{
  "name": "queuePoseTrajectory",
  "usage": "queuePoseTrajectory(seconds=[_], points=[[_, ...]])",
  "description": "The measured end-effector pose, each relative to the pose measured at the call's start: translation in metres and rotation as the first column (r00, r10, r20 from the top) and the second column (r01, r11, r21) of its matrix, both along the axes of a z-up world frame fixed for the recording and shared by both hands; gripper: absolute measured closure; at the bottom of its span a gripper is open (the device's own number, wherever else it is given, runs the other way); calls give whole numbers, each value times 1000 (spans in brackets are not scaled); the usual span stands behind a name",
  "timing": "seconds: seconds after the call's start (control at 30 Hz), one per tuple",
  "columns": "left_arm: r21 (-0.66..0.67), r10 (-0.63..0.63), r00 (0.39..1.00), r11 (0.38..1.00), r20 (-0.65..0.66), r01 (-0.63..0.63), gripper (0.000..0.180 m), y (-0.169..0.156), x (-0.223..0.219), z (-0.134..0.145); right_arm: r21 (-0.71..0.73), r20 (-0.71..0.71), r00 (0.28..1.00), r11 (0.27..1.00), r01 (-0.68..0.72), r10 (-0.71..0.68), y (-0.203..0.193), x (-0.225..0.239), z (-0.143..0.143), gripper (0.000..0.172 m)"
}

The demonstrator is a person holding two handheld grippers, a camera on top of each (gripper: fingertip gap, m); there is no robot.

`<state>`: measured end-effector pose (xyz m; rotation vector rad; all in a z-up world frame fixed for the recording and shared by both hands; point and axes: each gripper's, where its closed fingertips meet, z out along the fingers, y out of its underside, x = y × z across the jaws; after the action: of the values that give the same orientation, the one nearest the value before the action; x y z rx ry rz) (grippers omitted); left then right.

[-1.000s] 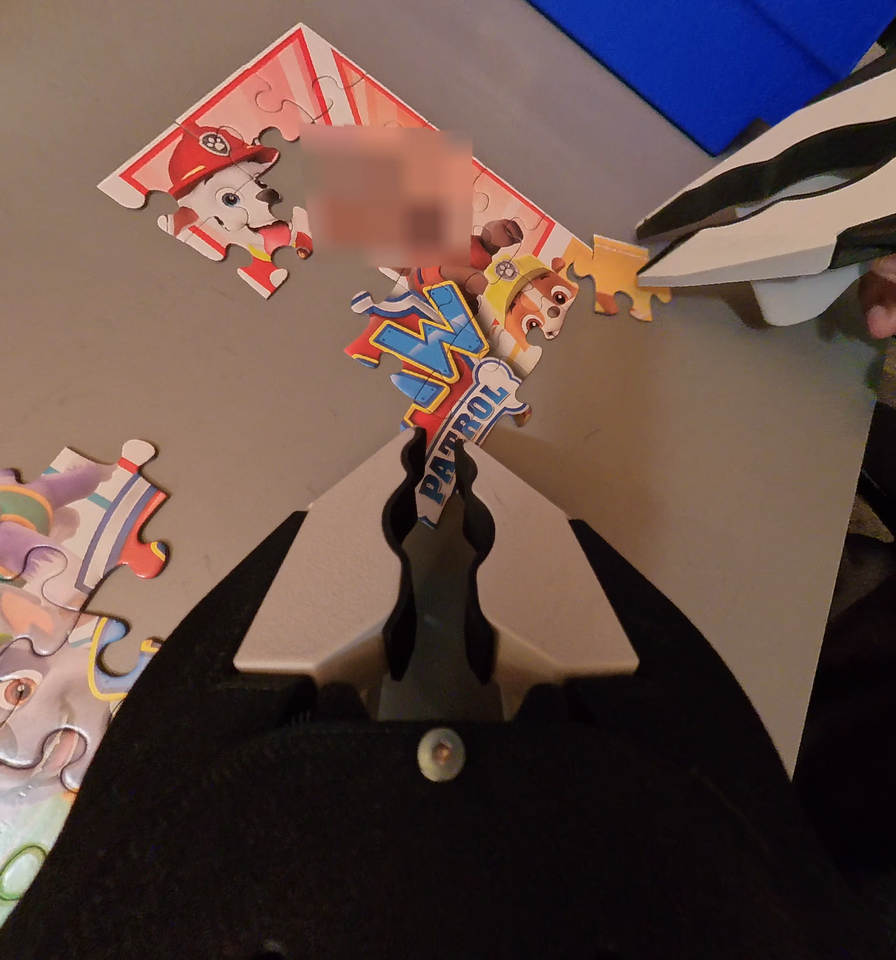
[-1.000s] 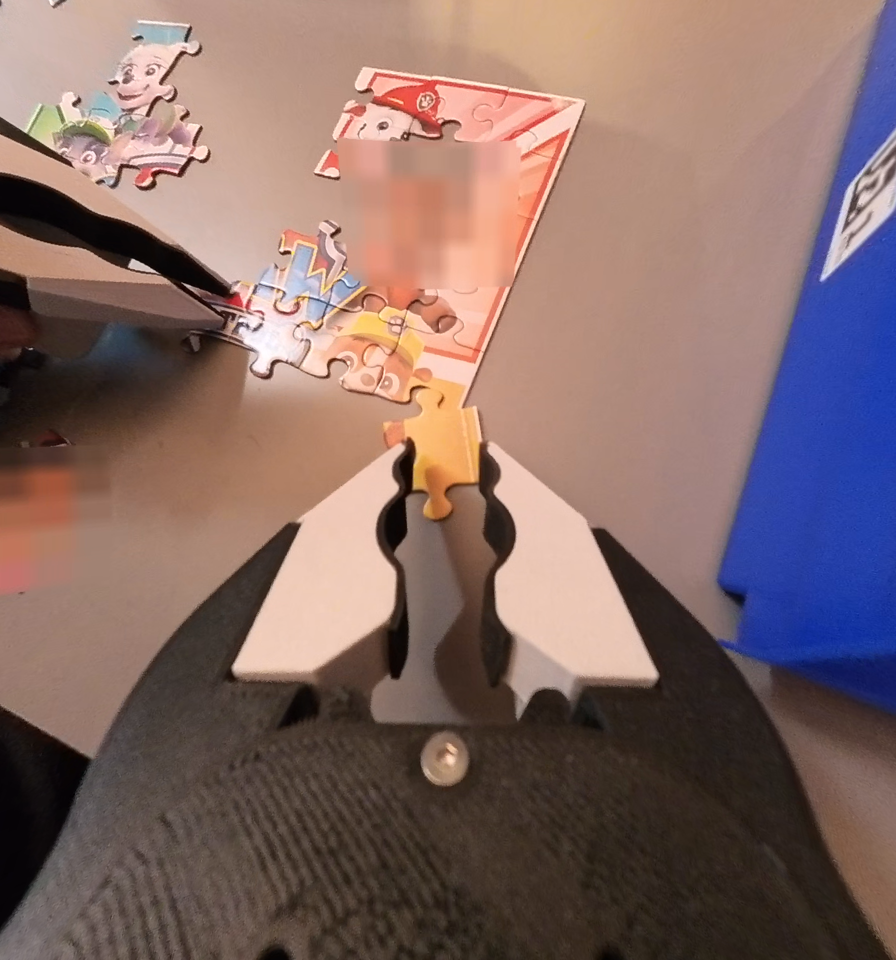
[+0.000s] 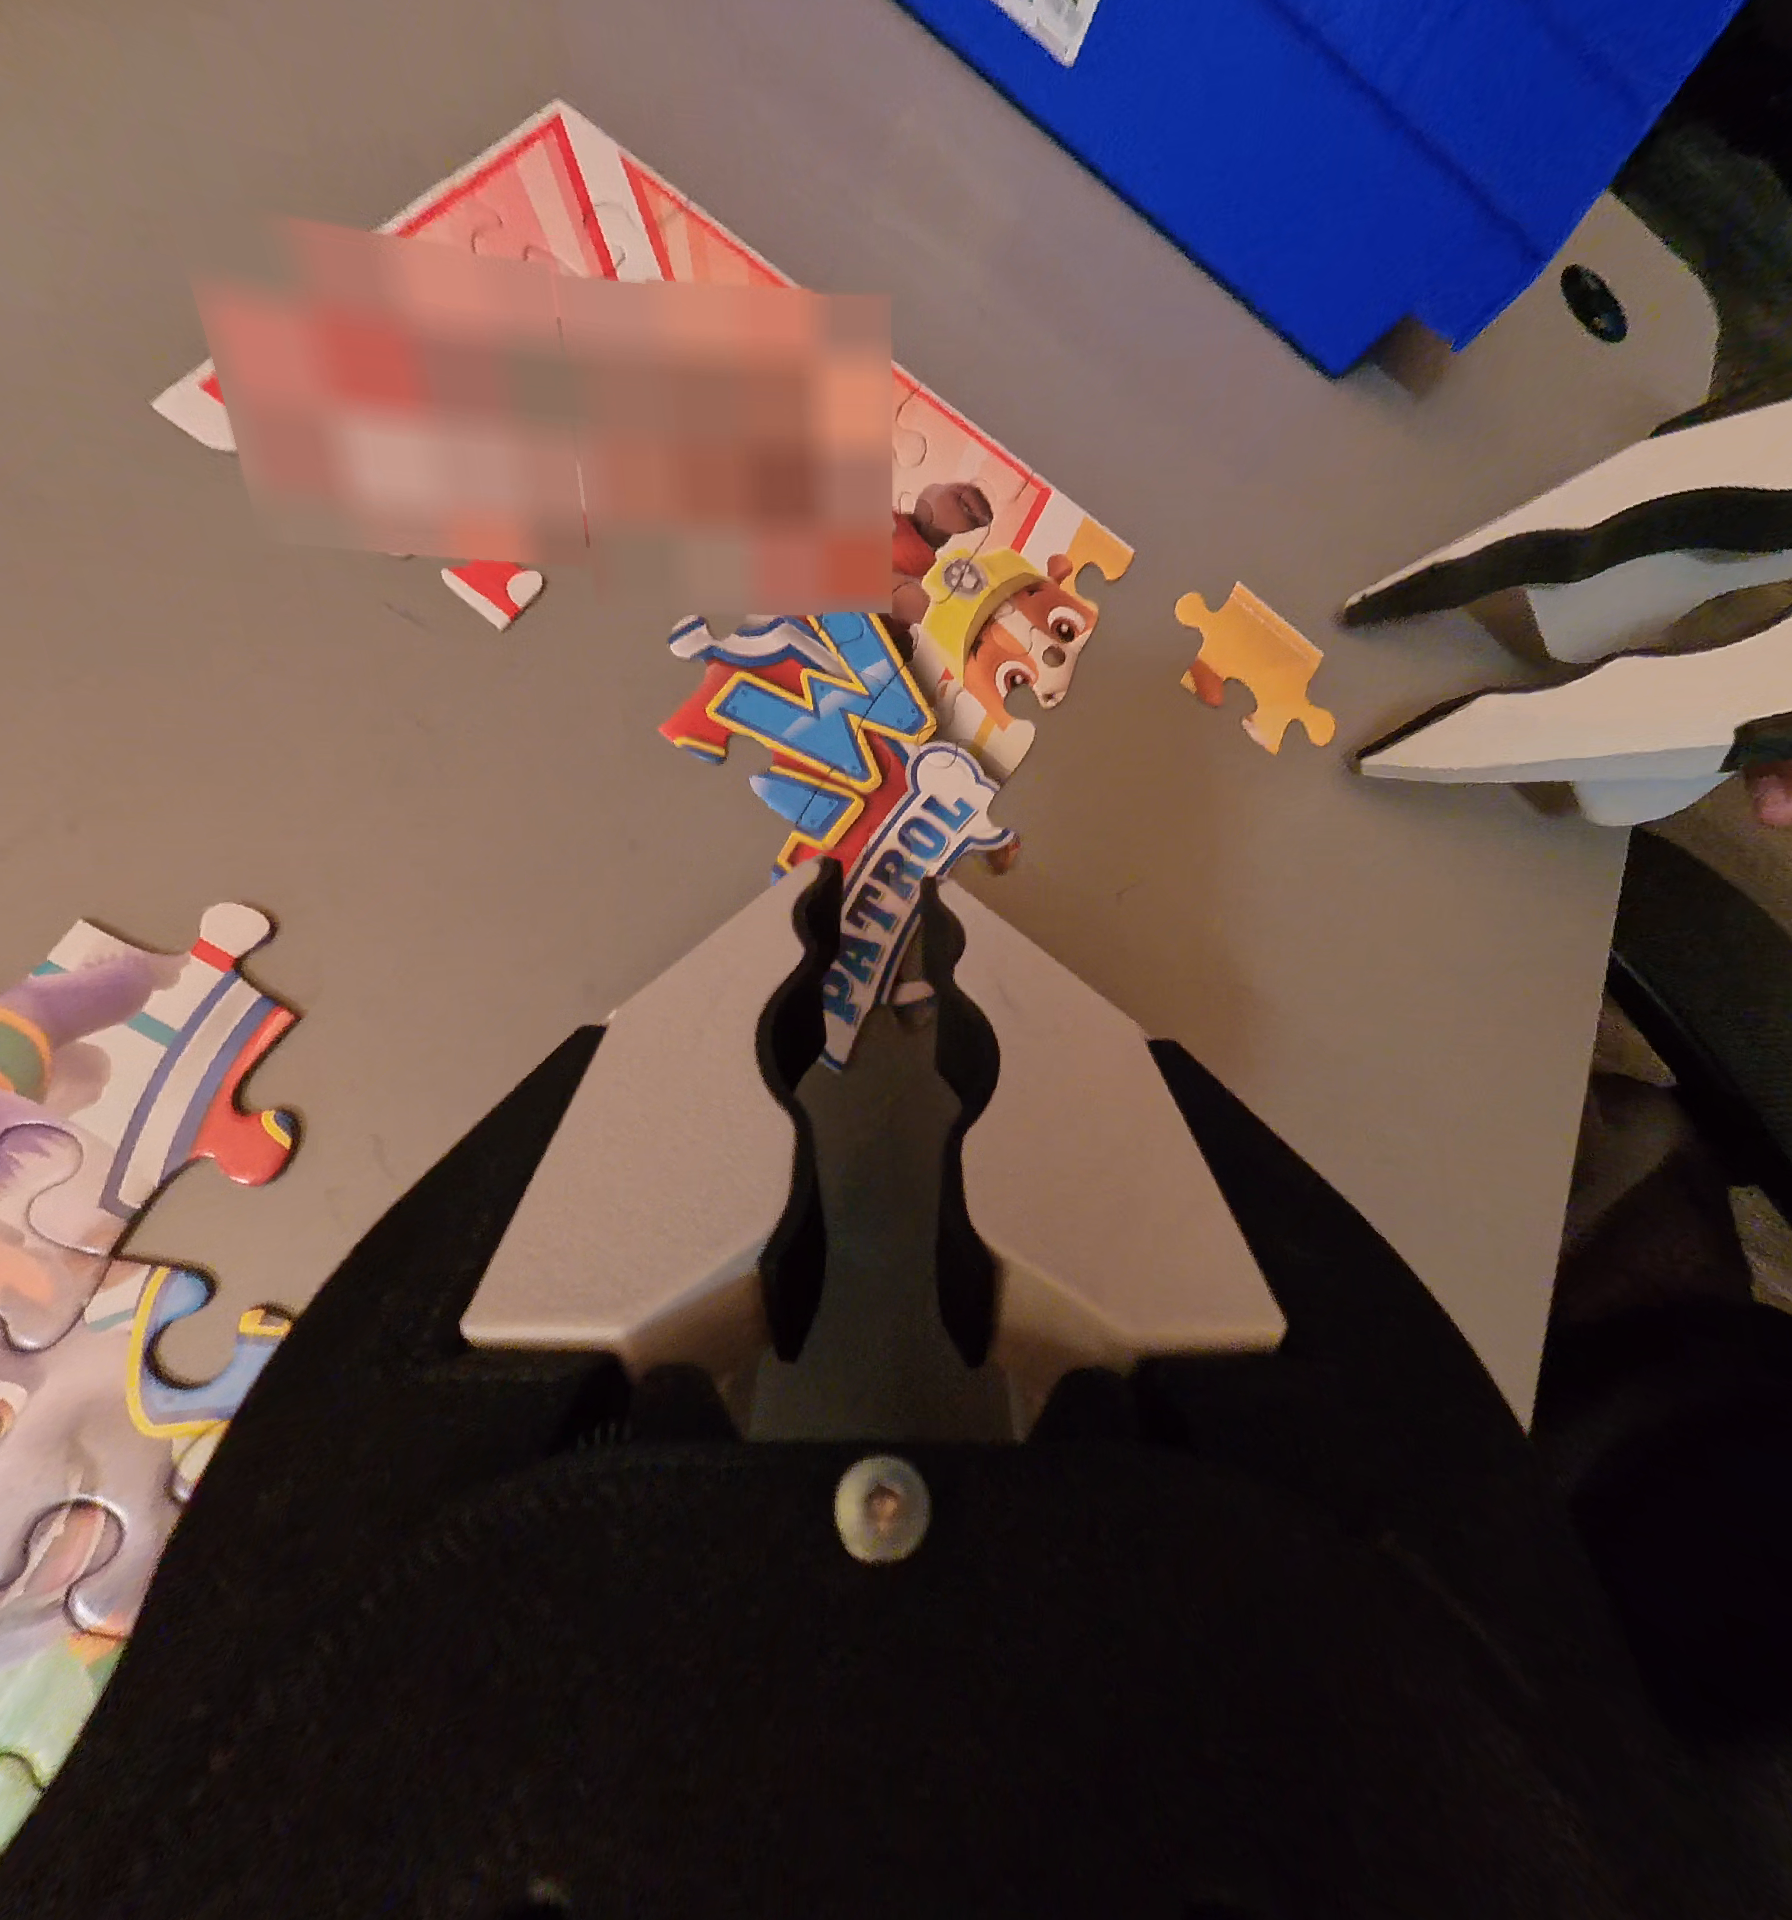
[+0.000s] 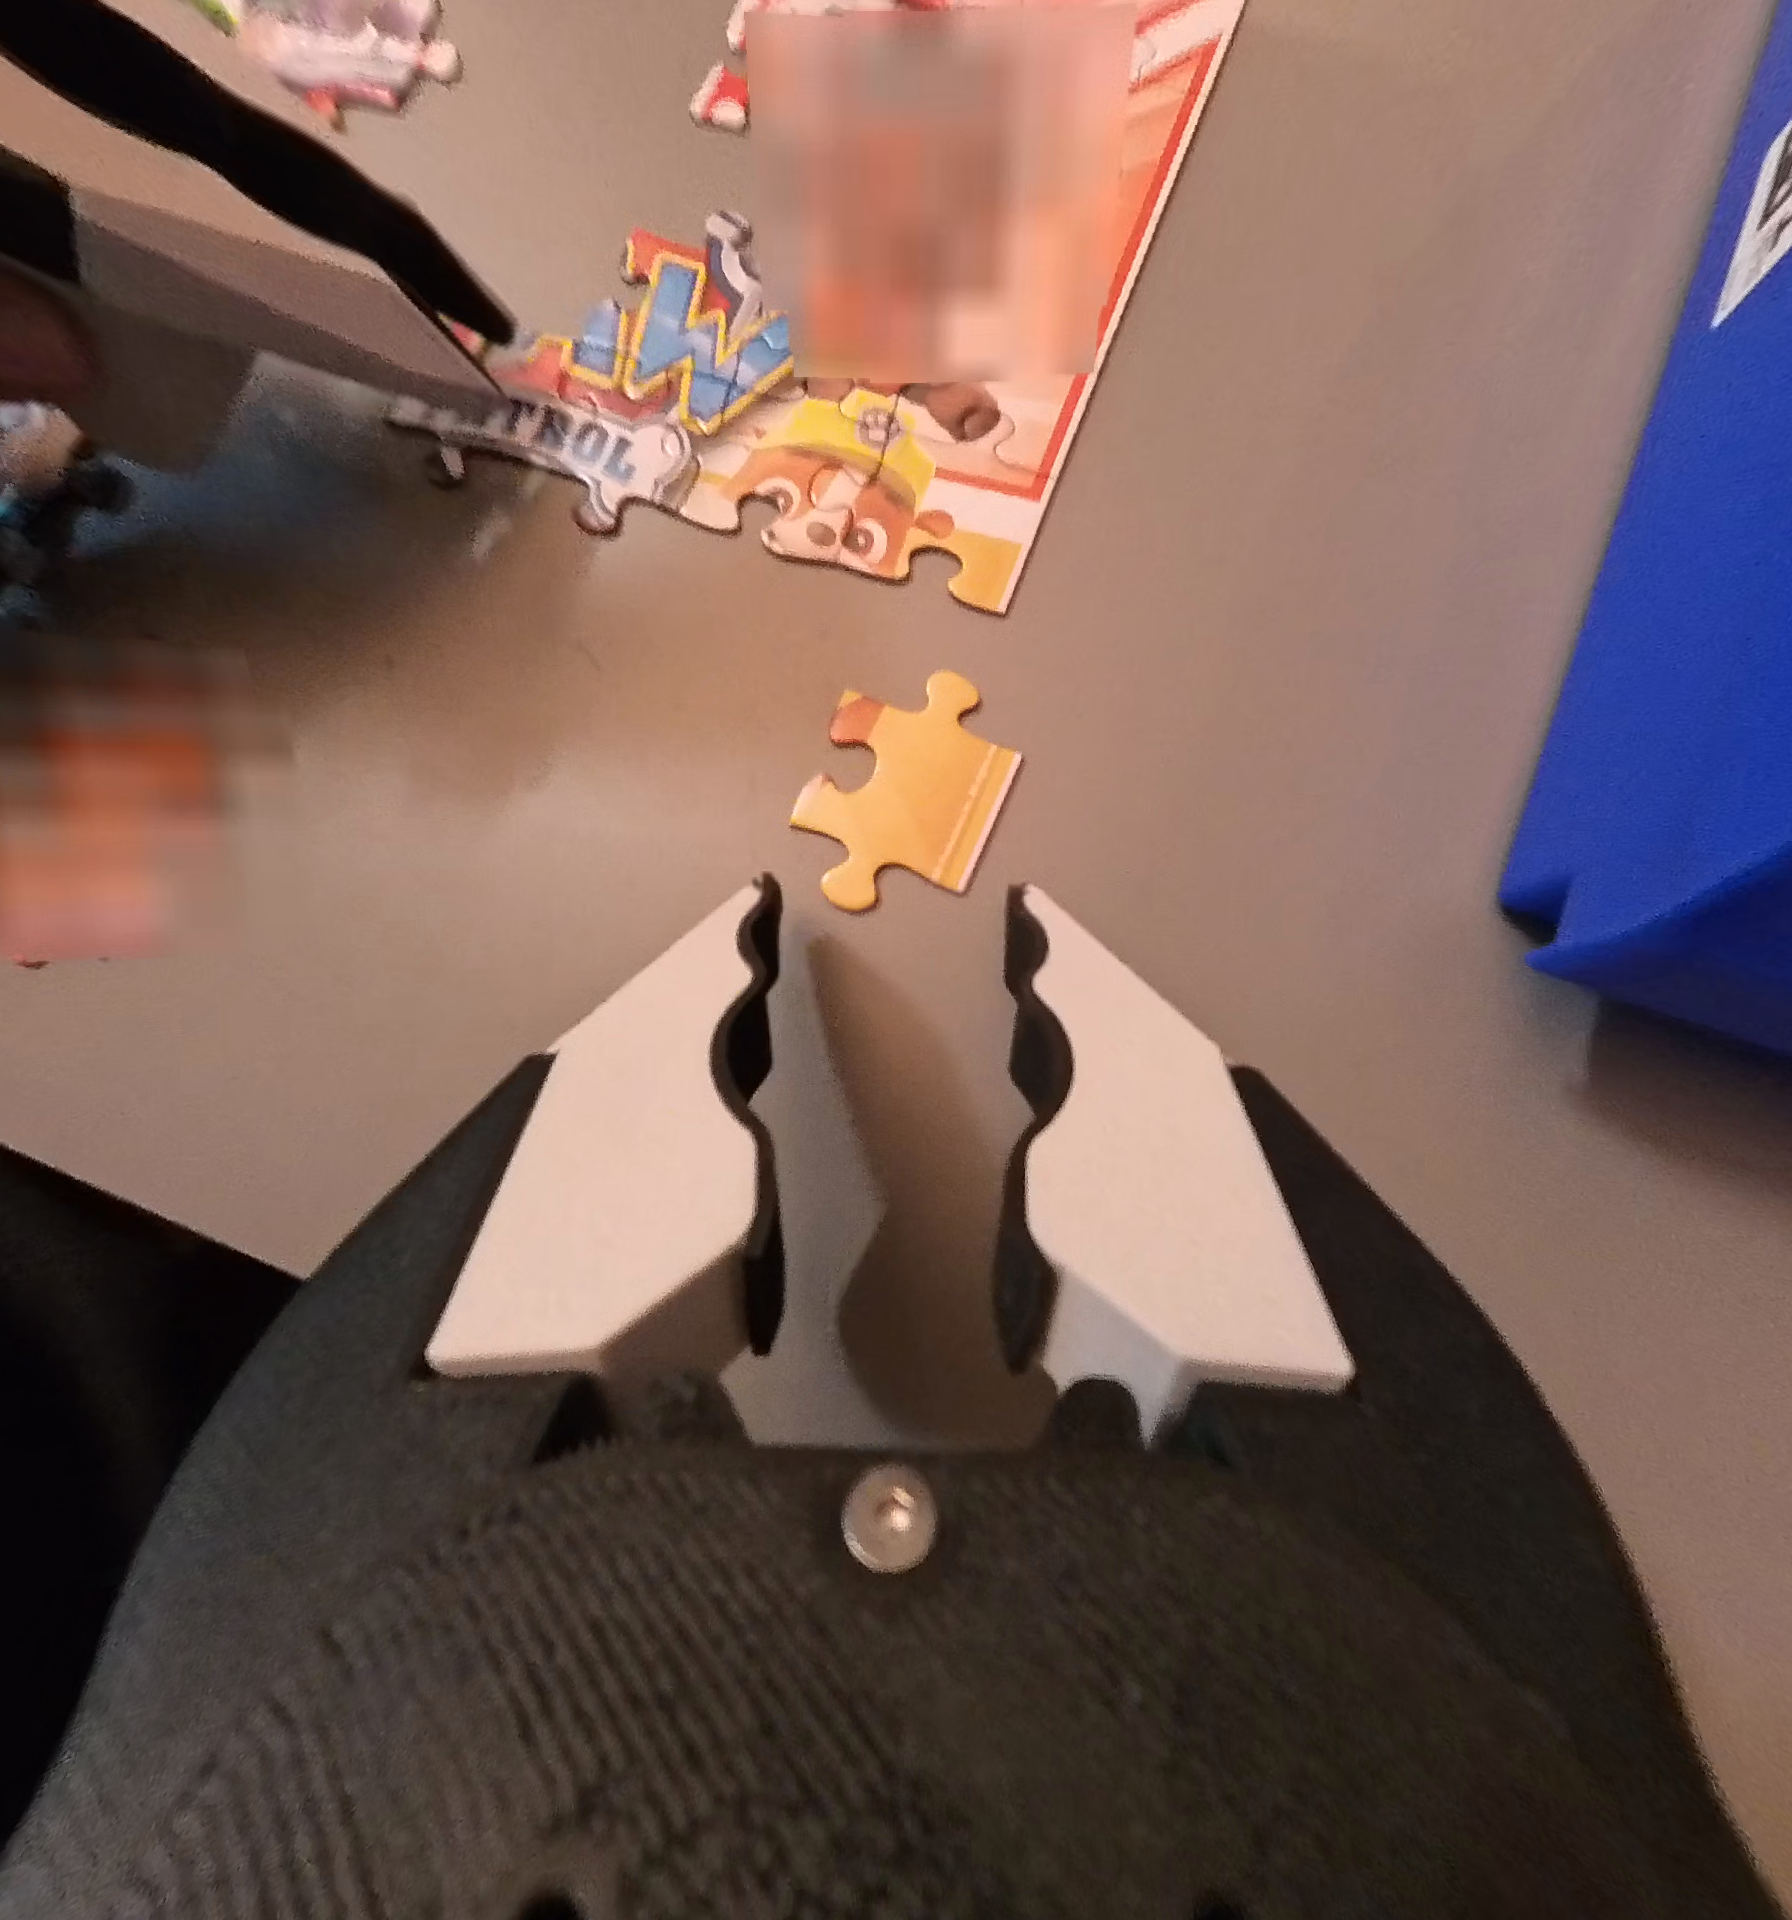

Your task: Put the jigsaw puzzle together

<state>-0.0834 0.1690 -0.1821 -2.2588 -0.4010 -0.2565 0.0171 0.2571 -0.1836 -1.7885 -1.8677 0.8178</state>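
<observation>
My left gripper (image 3: pixel 874 878) is shut on a blue-and-white lettered puzzle piece (image 3: pixel 933 831), which stands tilted between the pads. The piece's far end meets the partly built red-bordered puzzle (image 3: pixel 1006 623) on the grey table (image 3: pixel 352 727). The right wrist view shows the left gripper (image 4: pixel 492 353) pinching this piece (image 4: pixel 580 452) just above the table. My right gripper (image 4: pixel 892 894) is open and empty. A yellow puzzle piece (image 4: pixel 907 795) lies flat on the table just ahead of its fingertips, apart from the puzzle. The left wrist view also shows the right gripper (image 3: pixel 1354 691) open beside the yellow piece (image 3: pixel 1256 665).
A blue box (image 4: pixel 1702 623) stands to the right of the puzzle and shows at the top of the left wrist view (image 3: pixel 1287 135). A second, partly built puzzle (image 3: pixel 61 1195) lies at the left. The table's edge (image 3: pixel 1588 1039) runs close on the right. Left tips to right tips: about 15 cm.
My right gripper opened, let go of the yellow piece and drew back; the piece now lies on the table away from the puzzle. My left gripper still holds the lettered piece.
</observation>
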Motion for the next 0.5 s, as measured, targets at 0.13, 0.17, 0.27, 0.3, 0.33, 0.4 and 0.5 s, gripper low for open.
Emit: queuePoseTrajectory(seconds=[0.13,0.17,0.27,0.3,0.33,0.4,0.5], points=[[94,-1,1000,996,-20,2,165,4,-1,18,-20,-110,994,1000,-10,8,-7,-15,18,126],[120,-5,1000,993,-21,7,164,6,0,22,2,-131,991,1000,-7,8,-6,-19,19,126],[165,-12,999,986,-41,18,161,7,1,31,47,-161,987,999,14,-7,3,-33,13,126],[172,-12,999,985,-49,20,160,7,1,33,39,-154,988,999,19,-13,5,-36,8,125],[176,-13,998,984,-56,23,160,7,1,34,29,-143,990,999,19,-15,6,-37,3,124],[191,-15,998,981,-64,27,160,7,2,37,32,-115,993,999,19,-15,7,-38,-7,123],[217,3,997,976,-80,15,160,2,-2,43,74,-101,995,997,-21,28,3,-33,-7,136]])
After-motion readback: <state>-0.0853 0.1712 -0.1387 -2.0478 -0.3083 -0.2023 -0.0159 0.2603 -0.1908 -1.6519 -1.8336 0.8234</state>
